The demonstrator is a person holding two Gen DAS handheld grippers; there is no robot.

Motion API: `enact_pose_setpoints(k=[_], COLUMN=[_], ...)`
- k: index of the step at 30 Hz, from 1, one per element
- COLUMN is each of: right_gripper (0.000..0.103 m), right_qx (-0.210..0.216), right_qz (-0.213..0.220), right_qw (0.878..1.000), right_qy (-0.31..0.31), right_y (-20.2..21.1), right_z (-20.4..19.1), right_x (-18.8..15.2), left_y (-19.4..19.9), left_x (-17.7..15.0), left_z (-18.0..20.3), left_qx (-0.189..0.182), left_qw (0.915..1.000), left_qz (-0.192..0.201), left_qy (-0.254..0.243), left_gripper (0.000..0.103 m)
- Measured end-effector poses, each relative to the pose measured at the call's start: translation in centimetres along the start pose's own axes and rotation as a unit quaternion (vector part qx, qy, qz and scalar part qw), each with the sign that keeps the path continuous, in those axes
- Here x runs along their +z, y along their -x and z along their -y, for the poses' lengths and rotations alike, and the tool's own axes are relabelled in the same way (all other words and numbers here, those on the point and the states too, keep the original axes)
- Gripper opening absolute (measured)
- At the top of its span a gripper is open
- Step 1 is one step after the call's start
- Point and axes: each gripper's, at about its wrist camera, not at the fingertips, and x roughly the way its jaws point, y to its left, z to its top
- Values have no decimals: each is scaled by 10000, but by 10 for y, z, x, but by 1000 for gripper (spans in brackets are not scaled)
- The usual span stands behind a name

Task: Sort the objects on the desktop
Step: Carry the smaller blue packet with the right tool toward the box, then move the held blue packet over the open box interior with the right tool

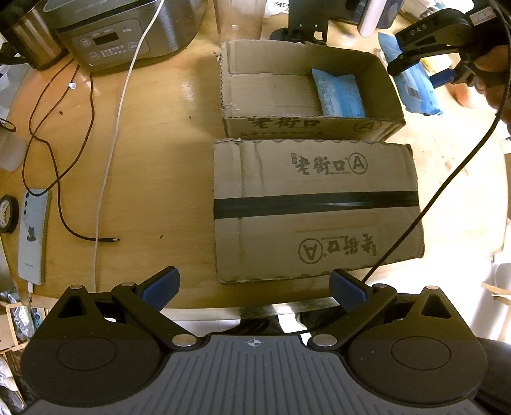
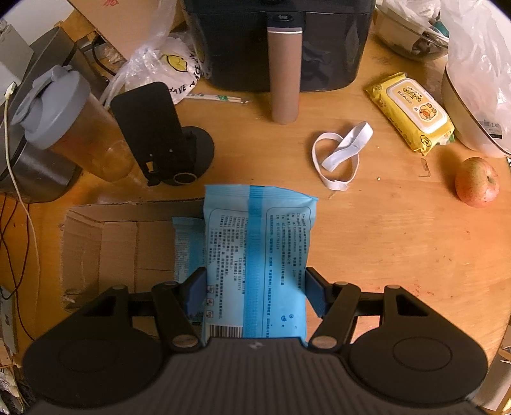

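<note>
My right gripper is shut on a blue wipes pack and holds it over the right end of an open cardboard box. A second blue pack lies inside that box; it also shows in the left wrist view. In the left wrist view the open box sits behind an upturned cardboard box, and the right gripper with its blue pack hangs just right of the open box. My left gripper is open and empty near the table's front edge.
On the right side lie a yellow wipes pack, a white elastic band, an apple, a cardboard tube, a phone stand and a shaker bottle. On the left lie a phone, cables and a rice cooker.
</note>
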Motion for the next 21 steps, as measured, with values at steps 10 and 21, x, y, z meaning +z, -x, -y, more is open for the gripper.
enact_pose_setpoints(k=[10, 21], right_gripper=[63, 62], right_qx=[22, 44], right_qz=[7, 5], right_qw=[10000, 10000], right_qy=[-6, 3], right_y=[-2, -6], right_z=[-15, -35], right_x=[-1, -1], left_y=[0, 0], left_x=[-1, -2], left_z=[-10, -24], left_qx=[-7, -14], left_qw=[10000, 10000], left_qz=[-4, -25], left_qy=[-2, -18], left_gripper=[103, 103])
